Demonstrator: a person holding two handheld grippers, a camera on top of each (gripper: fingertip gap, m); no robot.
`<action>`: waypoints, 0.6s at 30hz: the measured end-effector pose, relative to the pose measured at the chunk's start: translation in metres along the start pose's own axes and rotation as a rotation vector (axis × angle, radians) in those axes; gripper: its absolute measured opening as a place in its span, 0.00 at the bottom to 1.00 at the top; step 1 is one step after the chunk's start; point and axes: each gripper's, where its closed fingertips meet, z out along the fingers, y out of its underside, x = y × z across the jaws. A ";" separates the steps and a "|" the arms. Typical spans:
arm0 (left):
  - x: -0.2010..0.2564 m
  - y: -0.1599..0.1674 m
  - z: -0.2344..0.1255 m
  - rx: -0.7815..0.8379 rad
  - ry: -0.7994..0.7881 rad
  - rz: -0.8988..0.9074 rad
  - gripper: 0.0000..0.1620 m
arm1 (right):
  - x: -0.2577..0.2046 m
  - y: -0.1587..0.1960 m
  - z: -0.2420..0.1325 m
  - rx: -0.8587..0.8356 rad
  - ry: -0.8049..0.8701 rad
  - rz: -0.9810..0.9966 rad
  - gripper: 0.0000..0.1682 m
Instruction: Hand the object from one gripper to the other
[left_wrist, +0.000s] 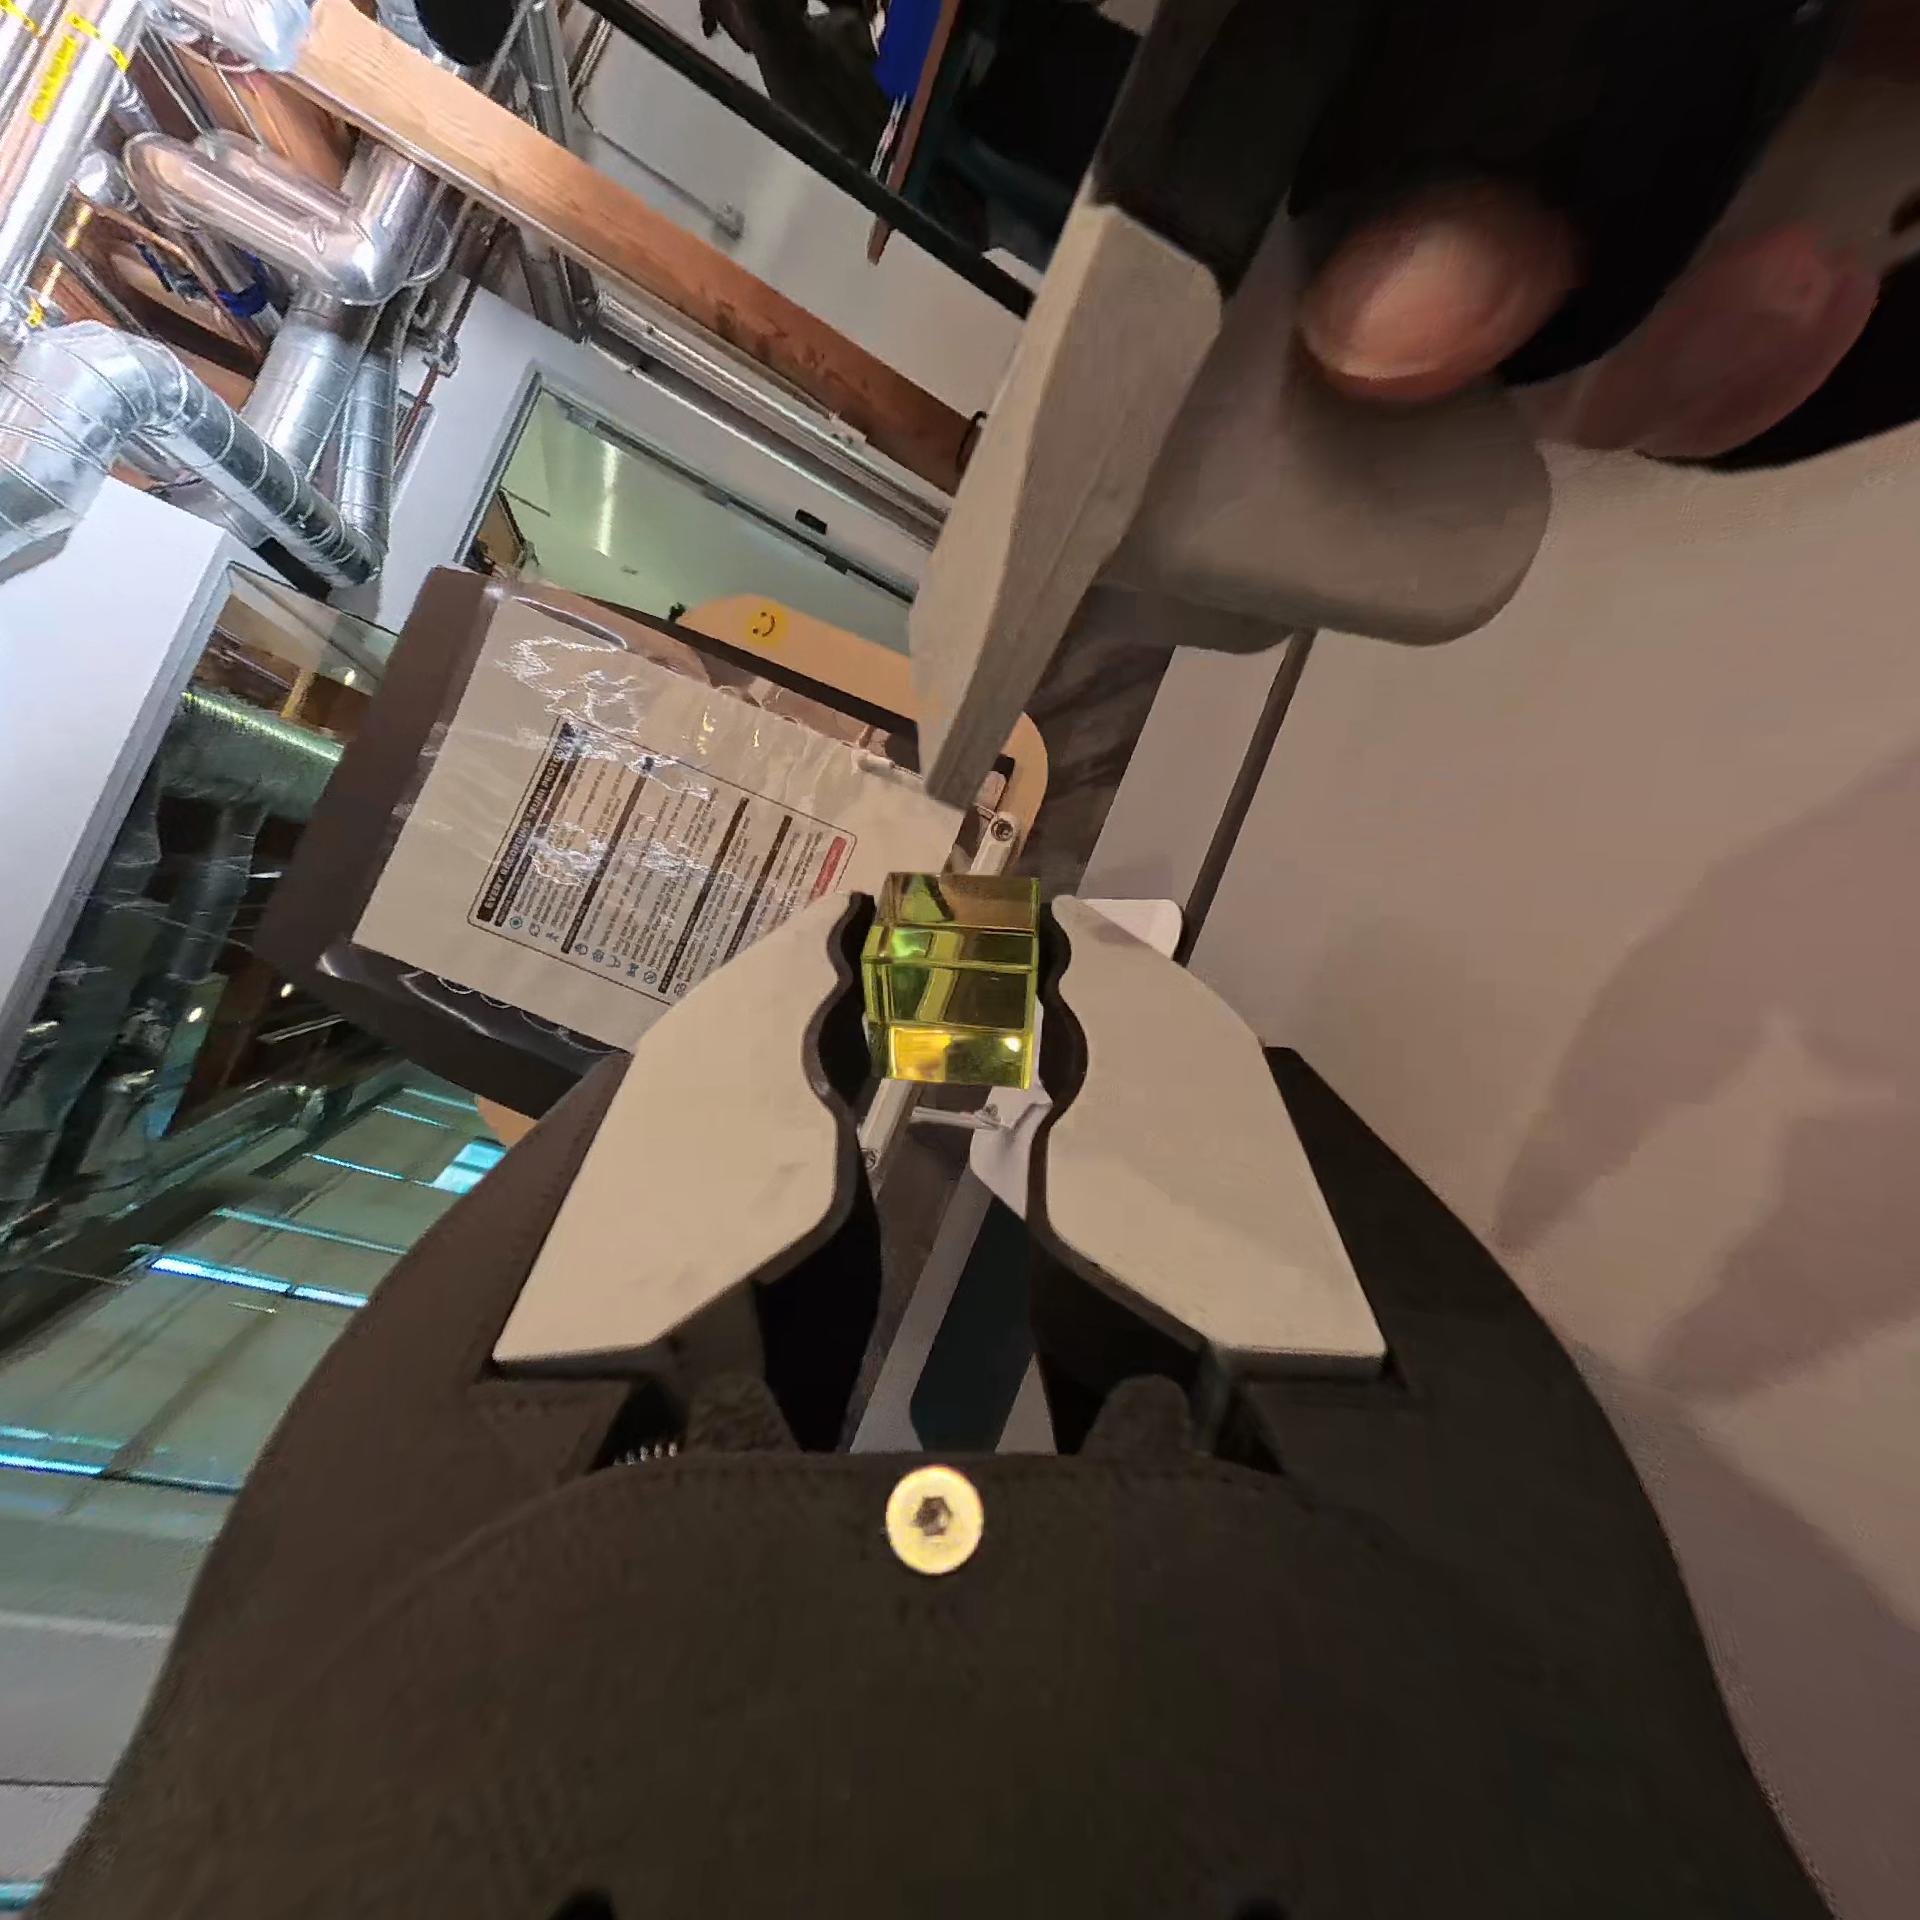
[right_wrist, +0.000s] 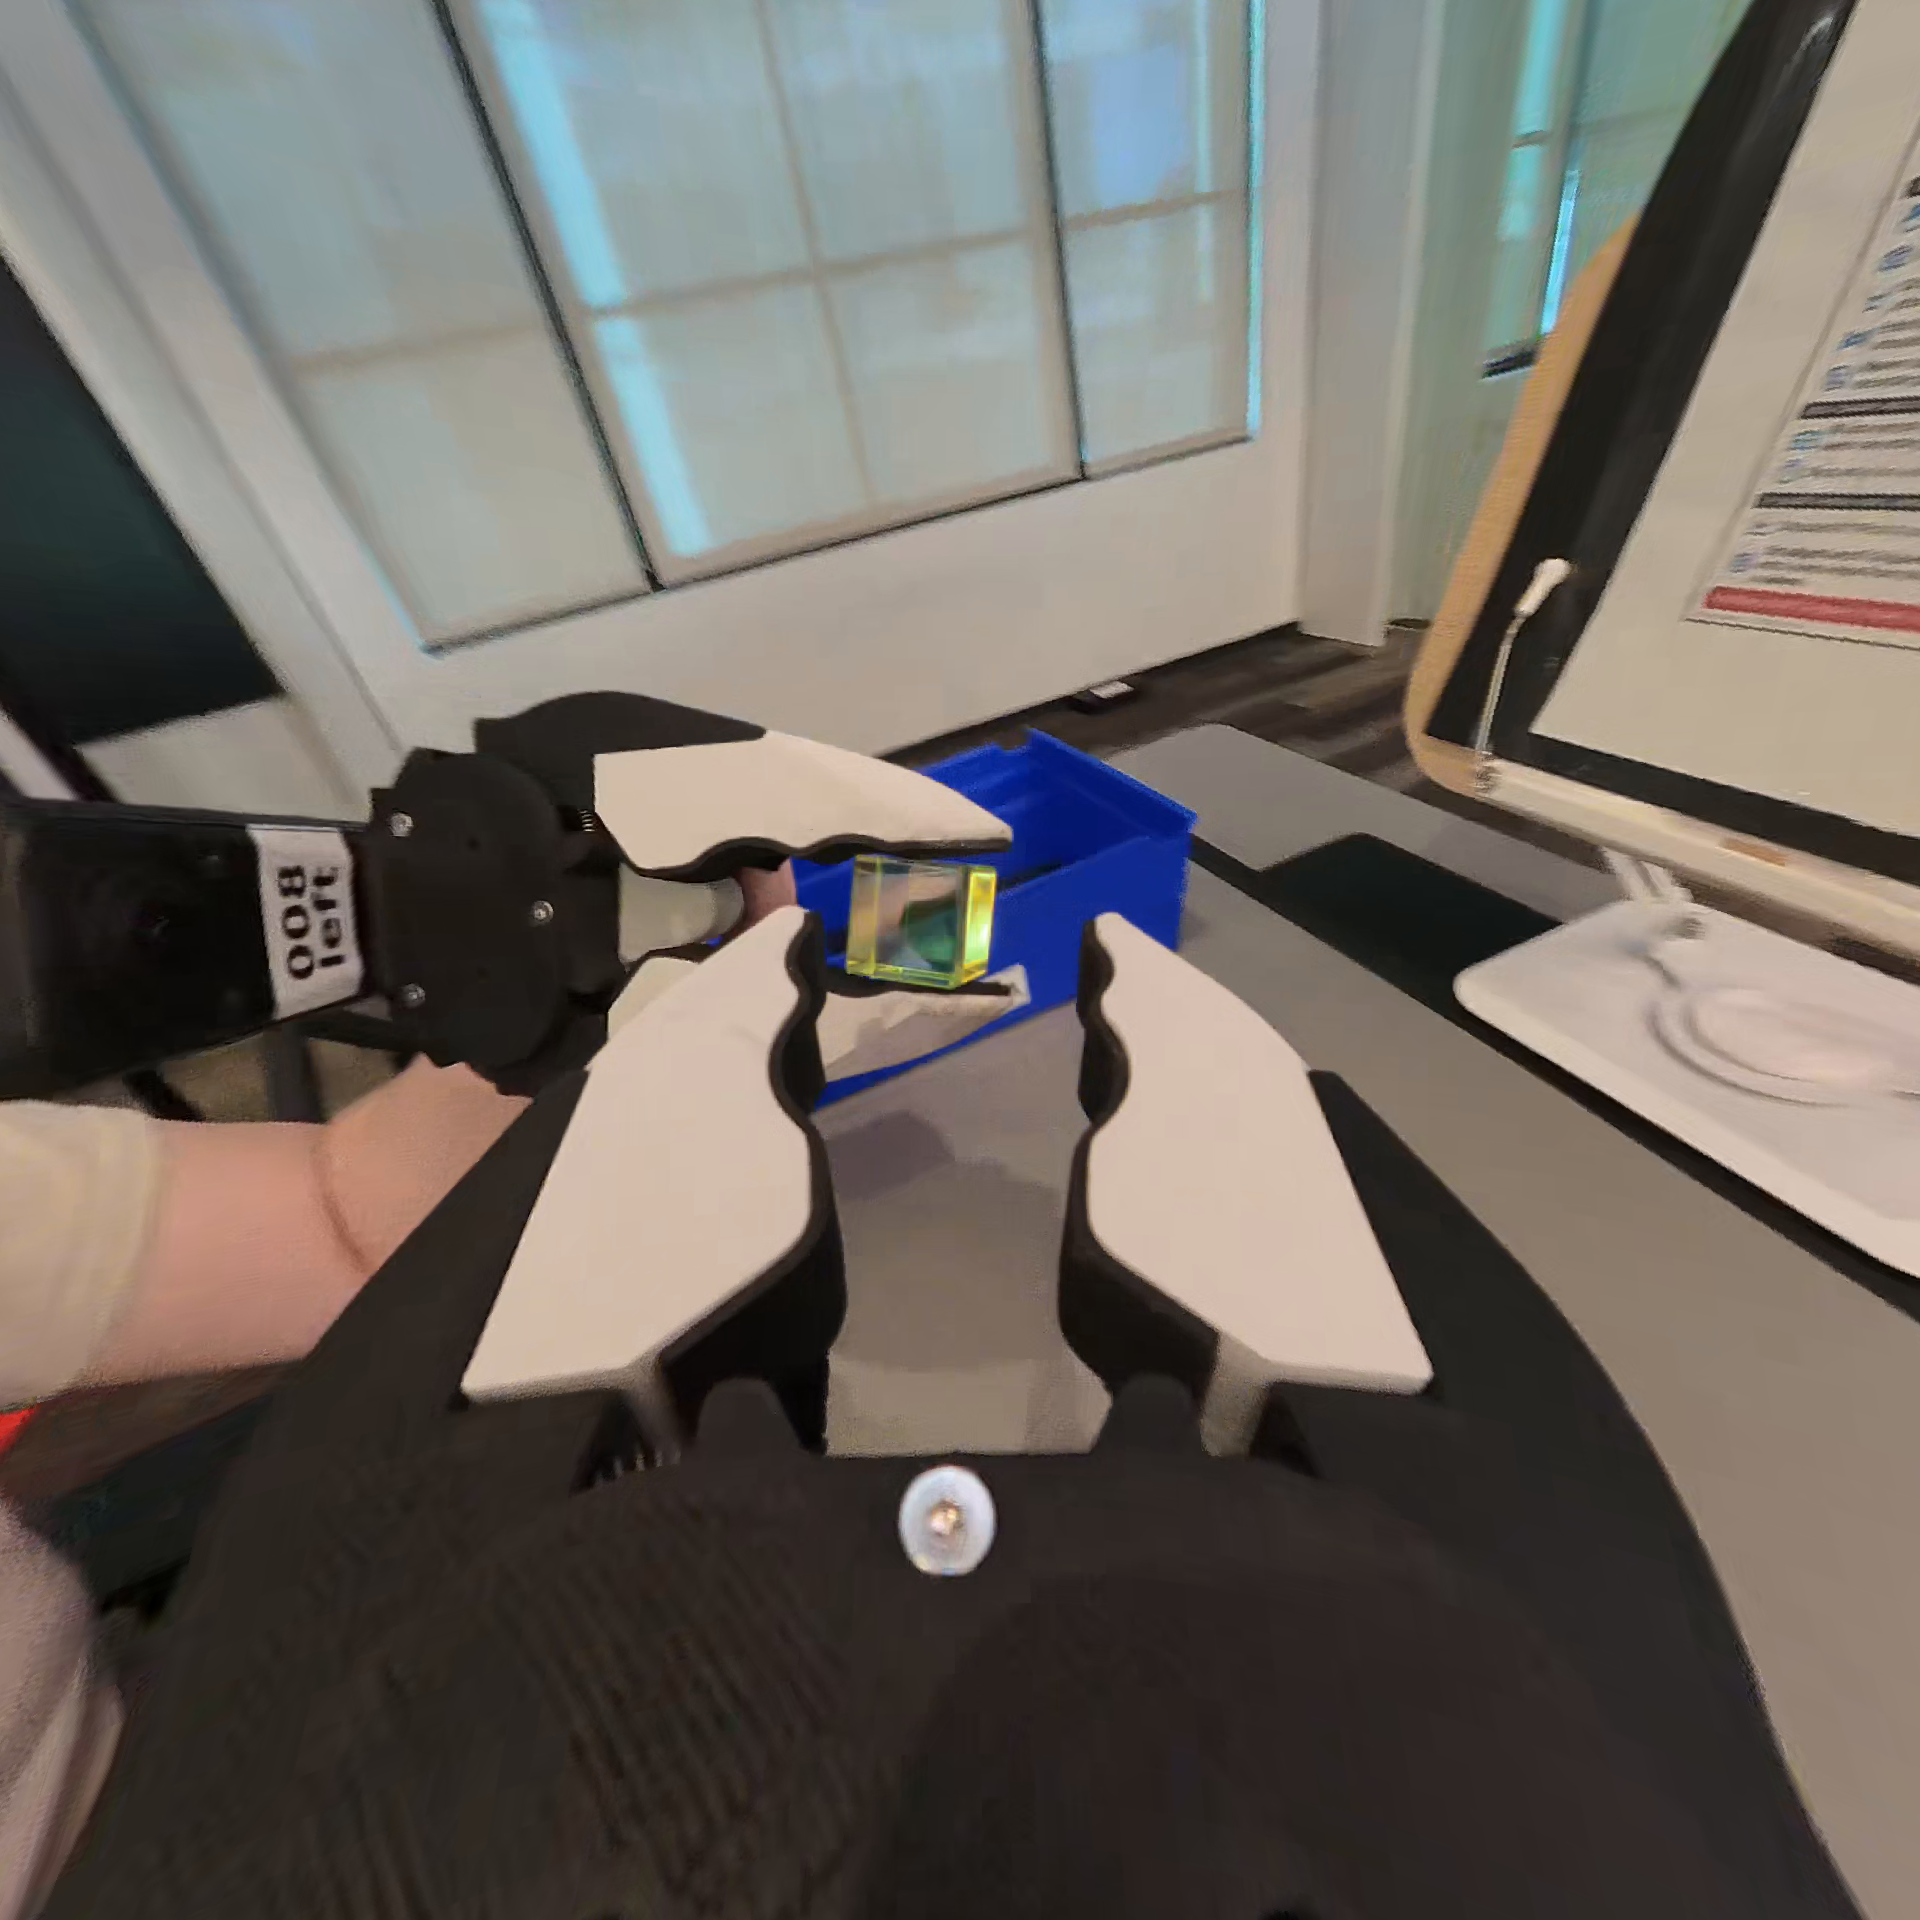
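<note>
A clear yellow-green cube (left_wrist: 951, 982) is clamped between the tips of my left gripper (left_wrist: 956, 914), which is shut on it and holds it in the air. In the right wrist view the left gripper (right_wrist: 1003, 906) reaches in from the left with the cube (right_wrist: 920, 925). My right gripper (right_wrist: 951, 940) is open and empty. Its fingertips stand on either side of the cube, close to it, and do not touch it. In the left wrist view one of the right gripper's fingers (left_wrist: 1039, 499) hangs above the cube, with a gloved hand behind it.
A blue bin (right_wrist: 1101, 862) stands on the grey table (right_wrist: 1403, 1195) just behind the cube. A white tray (right_wrist: 1714, 1070) with a coiled cable lies at the right. A dark-framed board with a printed sheet (right_wrist: 1766, 416) leans at the far right. Windows are behind. My left and right fingertips are right by each other.
</note>
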 end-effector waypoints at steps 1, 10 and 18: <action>0.002 0.001 0.002 -0.007 0.005 0.005 0.18 | -0.001 0.002 0.002 -0.015 0.025 -0.016 0.28; 0.014 0.000 0.007 -0.048 0.010 0.062 0.18 | 0.007 0.029 0.019 -0.140 0.141 -0.034 0.27; 0.006 -0.008 0.000 0.002 0.029 -0.092 0.23 | 0.002 0.023 0.016 -0.103 0.033 0.027 0.18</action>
